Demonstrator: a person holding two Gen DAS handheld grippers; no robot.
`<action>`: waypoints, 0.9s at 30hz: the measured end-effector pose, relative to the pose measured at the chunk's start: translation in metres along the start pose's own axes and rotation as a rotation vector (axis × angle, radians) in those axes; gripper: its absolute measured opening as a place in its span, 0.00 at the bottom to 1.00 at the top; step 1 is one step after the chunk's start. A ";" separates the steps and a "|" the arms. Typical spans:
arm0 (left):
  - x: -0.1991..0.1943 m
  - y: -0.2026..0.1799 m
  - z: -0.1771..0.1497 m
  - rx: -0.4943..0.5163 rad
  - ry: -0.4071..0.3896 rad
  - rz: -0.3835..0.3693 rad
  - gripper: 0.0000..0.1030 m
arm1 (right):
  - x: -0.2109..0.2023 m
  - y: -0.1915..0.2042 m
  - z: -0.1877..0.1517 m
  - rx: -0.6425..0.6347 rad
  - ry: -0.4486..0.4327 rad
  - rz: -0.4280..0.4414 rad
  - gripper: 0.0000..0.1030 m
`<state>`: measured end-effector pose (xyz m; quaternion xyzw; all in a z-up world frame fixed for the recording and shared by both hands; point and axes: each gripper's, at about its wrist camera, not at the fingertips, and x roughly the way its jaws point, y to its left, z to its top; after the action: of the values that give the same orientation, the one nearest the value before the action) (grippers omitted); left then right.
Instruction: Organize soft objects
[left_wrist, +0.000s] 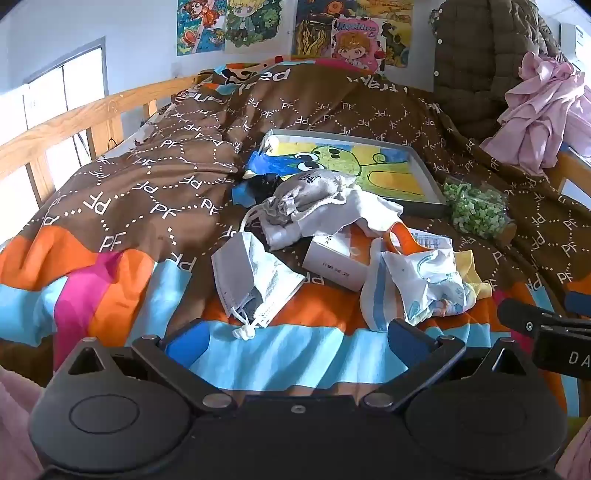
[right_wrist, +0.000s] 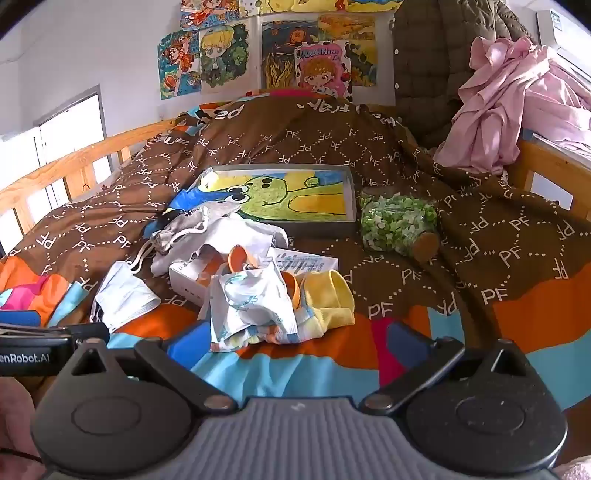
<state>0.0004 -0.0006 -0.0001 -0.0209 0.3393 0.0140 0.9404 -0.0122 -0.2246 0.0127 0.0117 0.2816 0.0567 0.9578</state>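
With both the left tongs (left_wrist: 291, 341) and right tongs (right_wrist: 291, 338) held open and empty above the bed (left_wrist: 147, 192), the patterned cloth (right_wrist: 255, 306) heaped against the white box (right_wrist: 192, 282) could be pinched together with it.

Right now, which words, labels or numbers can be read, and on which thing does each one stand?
"PF": repeated on the brown quilt.
"enRobot.AI": on the left gripper, cut off.
"DA": on the right gripper, cut off.
White box print: too small.
Poster title: blurred.
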 end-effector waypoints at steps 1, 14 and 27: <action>0.000 0.000 0.000 -0.001 -0.005 -0.001 0.99 | 0.000 0.000 0.000 0.001 0.001 0.000 1.00; 0.000 0.003 -0.001 -0.022 0.002 -0.005 0.99 | 0.000 -0.002 0.000 -0.010 0.008 0.002 1.00; 0.003 0.005 0.000 -0.032 0.010 -0.004 0.99 | 0.000 0.001 -0.001 -0.012 0.006 0.011 1.00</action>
<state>0.0026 0.0041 -0.0021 -0.0370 0.3436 0.0173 0.9382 -0.0123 -0.2236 0.0120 0.0073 0.2842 0.0639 0.9566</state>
